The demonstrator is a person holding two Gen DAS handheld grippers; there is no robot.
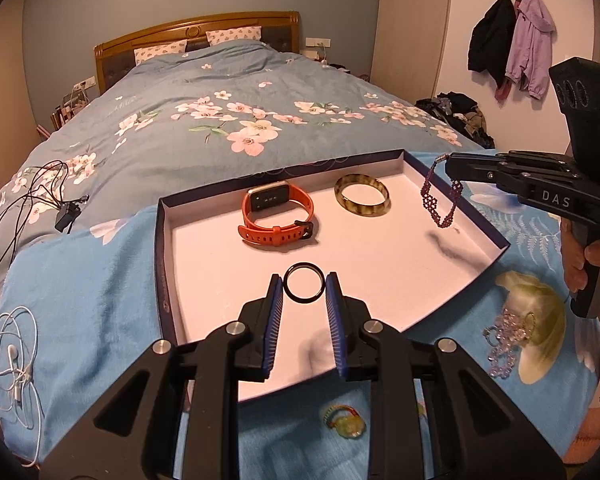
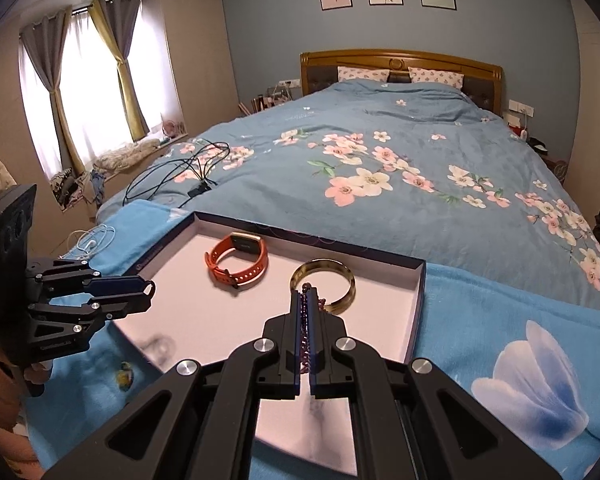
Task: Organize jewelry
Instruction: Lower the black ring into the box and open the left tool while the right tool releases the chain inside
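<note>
A shallow white-lined tray (image 1: 165, 248) with a dark blue rim lies on the blue blanket. In it sit an orange smartwatch (image 1: 278, 216) and a mottled brown bangle (image 1: 362, 199). My left gripper (image 1: 304, 280) hangs low over the tray's near part, shut on a thin black ring (image 1: 285, 286) pinched between its blue pads. My right gripper (image 2: 306, 294) is shut on a purple beaded bracelet (image 2: 305, 332), above the tray's right side, near the bangle (image 2: 324, 280). From the left wrist view the bracelet (image 1: 430, 200) dangles from the right gripper (image 1: 452, 166).
A clear crystal bracelet (image 1: 504, 340) lies on the blanket right of the tray, and a small multicoloured one (image 1: 344, 420) lies at its near edge. White earphones (image 1: 12, 360) and a black charger cable (image 1: 40, 200) lie to the left. A hand (image 1: 592, 256) grips the right tool.
</note>
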